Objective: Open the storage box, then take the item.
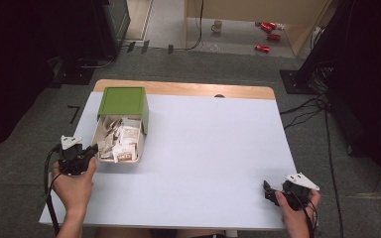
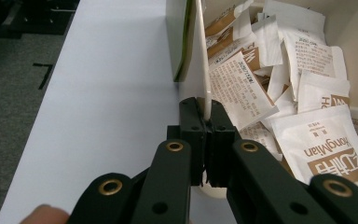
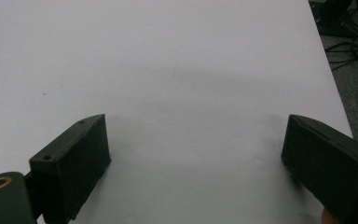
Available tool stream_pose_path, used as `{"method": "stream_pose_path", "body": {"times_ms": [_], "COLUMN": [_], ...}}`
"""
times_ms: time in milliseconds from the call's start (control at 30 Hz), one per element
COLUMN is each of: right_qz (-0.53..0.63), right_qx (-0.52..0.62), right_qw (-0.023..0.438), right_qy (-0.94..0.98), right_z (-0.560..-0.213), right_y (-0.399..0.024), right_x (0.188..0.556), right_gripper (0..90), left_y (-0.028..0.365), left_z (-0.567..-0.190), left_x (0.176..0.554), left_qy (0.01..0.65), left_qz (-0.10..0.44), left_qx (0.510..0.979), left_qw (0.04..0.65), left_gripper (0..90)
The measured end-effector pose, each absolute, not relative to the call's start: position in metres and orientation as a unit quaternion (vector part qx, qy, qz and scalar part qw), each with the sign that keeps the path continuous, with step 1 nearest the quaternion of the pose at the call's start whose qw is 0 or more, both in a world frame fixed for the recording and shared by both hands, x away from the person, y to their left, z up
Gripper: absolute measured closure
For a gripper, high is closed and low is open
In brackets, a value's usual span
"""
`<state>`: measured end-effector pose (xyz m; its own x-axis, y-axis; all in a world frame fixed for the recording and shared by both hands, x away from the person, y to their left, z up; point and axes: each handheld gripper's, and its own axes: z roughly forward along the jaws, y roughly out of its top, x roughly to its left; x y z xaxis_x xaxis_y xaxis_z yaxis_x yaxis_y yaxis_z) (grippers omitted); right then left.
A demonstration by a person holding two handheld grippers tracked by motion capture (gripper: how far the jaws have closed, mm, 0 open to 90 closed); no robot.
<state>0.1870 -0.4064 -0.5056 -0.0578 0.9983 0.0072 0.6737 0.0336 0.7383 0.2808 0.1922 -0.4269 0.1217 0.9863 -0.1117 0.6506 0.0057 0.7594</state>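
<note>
A white box [image 1: 98, 140] with a green cover [image 1: 123, 101] slid back over its far half stands at the table's left, holding several white and brown sachets [image 1: 121, 139]. My left gripper [image 1: 90, 151] is at the box's near left corner. In the left gripper view it [image 2: 206, 116] is shut on the box's thin white side wall [image 2: 201, 60], with the sachets [image 2: 307, 84] to the right of the jaws. My right gripper [image 1: 269, 193] rests near the table's front right corner. In the right gripper view it [image 3: 196, 154] stands open with bare white table [image 3: 168, 56] between the jaws.
The white table [image 1: 203, 148] has a wooden strip [image 1: 188, 89] along its far edge. Cables [image 1: 307, 111] run over the floor at the right. Red cans [image 1: 268, 27] and a mug [image 1: 217, 26] lie on the floor far behind.
</note>
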Motion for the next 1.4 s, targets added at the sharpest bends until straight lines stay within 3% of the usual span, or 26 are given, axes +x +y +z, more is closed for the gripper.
{"method": "stream_pose_path", "body": {"times_ms": [100, 400, 533, 800, 1400], "right_qz": [0.296, 0.295, 0.295, 0.295, 0.295], "right_qx": [0.629, 0.629, 0.629, 0.629, 0.629], "right_qw": [0.275, 0.275, 0.275, 0.275, 0.275], "right_qy": [0.665, 0.665, 0.665, 0.665, 0.665], "right_z": [-0.506, -0.506, -0.506, -0.506, -0.506], "right_y": [-0.406, -0.406, -0.406, -0.406, -0.406], "right_x": [0.187, 0.187, 0.187, 0.187, 0.187], "right_gripper": [7.1, 7.1, 7.1, 7.1, 7.1], "left_y": [0.197, 0.213, 0.216, 0.21, 0.167], "left_z": [-0.429, -0.421, -0.419, -0.404, -0.41], "left_x": [0.279, 0.267, 0.258, 0.249, 0.251], "left_qy": [0.615, 0.596, 0.586, 0.564, 0.527], "left_qz": [0.233, 0.211, 0.215, 0.222, 0.199], "left_qx": [0.653, 0.658, 0.66, 0.662, 0.697], "left_qw": [0.374, 0.41, 0.419, 0.441, 0.443], "left_gripper": [85.5, 36.0, 26.5, 26.3, 38.0]}}
